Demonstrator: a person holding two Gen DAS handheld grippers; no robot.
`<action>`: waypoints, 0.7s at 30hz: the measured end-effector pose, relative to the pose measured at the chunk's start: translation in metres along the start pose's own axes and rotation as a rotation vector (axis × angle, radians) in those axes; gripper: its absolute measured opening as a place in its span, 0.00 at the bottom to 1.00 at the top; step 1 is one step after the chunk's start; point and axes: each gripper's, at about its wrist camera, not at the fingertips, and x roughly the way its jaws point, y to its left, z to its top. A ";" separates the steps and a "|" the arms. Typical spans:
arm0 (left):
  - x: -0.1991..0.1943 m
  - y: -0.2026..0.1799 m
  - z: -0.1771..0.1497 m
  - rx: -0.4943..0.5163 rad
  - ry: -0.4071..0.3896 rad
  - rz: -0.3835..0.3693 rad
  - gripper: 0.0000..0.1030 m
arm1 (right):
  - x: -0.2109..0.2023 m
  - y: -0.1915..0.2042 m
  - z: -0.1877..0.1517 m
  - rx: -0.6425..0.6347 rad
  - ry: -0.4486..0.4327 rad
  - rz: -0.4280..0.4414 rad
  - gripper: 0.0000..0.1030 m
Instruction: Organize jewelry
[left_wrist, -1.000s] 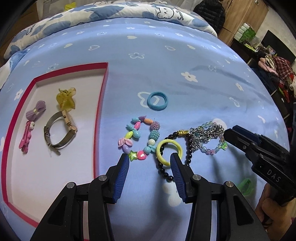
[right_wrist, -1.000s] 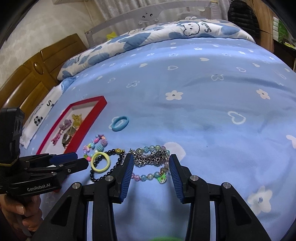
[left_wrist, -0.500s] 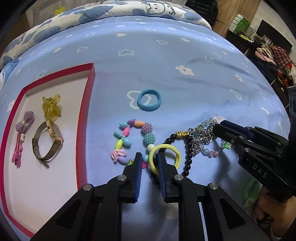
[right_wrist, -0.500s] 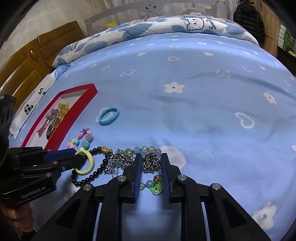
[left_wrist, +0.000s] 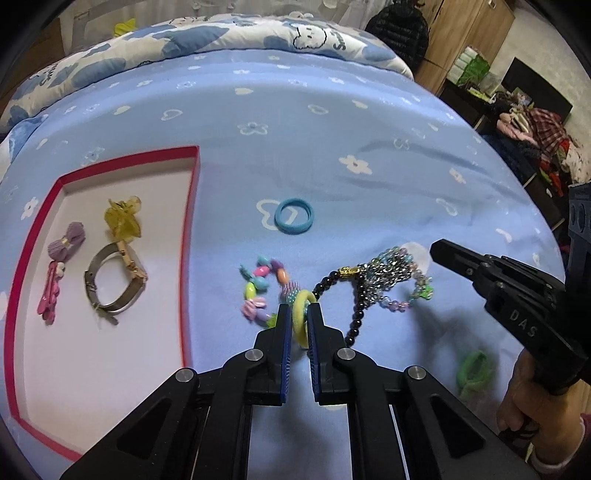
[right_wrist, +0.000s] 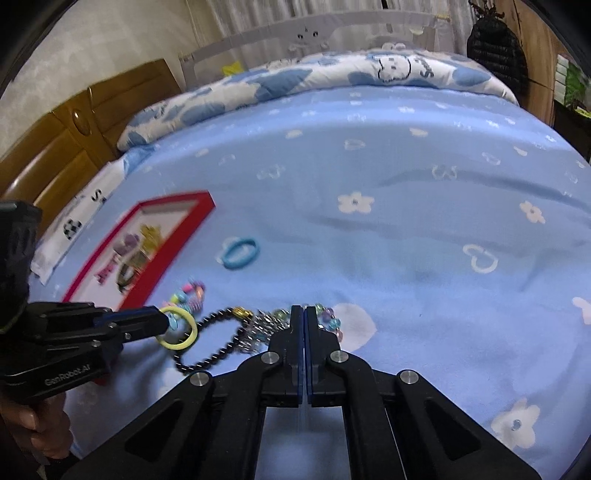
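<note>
- The yellow ring (left_wrist: 301, 320) is pinched between the nearly closed jaws of the left gripper (left_wrist: 298, 317) and is held just above the sheet (left_wrist: 332, 129).
- The silver chain (right_wrist: 271, 325), tangled with the black beads (right_wrist: 210, 345), is clamped at the tips of the right gripper (right_wrist: 303, 314), whose jaws are pressed together.
- The colourful bracelet (left_wrist: 258, 291) and blue ring (left_wrist: 294, 220) are seen lying on the sheet, beside the red tray (left_wrist: 188, 236).
- A watch (left_wrist: 114, 284), yellow clip (left_wrist: 123, 218) and bow (left_wrist: 68, 243) are contained in the tray.
</note>
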 end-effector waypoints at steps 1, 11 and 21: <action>-0.006 0.001 -0.001 -0.004 -0.010 -0.003 0.07 | -0.005 0.001 0.002 0.000 -0.014 0.005 0.00; -0.040 0.014 -0.017 -0.023 -0.038 -0.029 0.07 | -0.012 0.015 0.003 -0.002 -0.013 0.054 0.00; -0.039 0.011 -0.035 0.004 0.010 -0.025 0.07 | 0.006 0.031 -0.016 0.022 0.070 0.157 0.06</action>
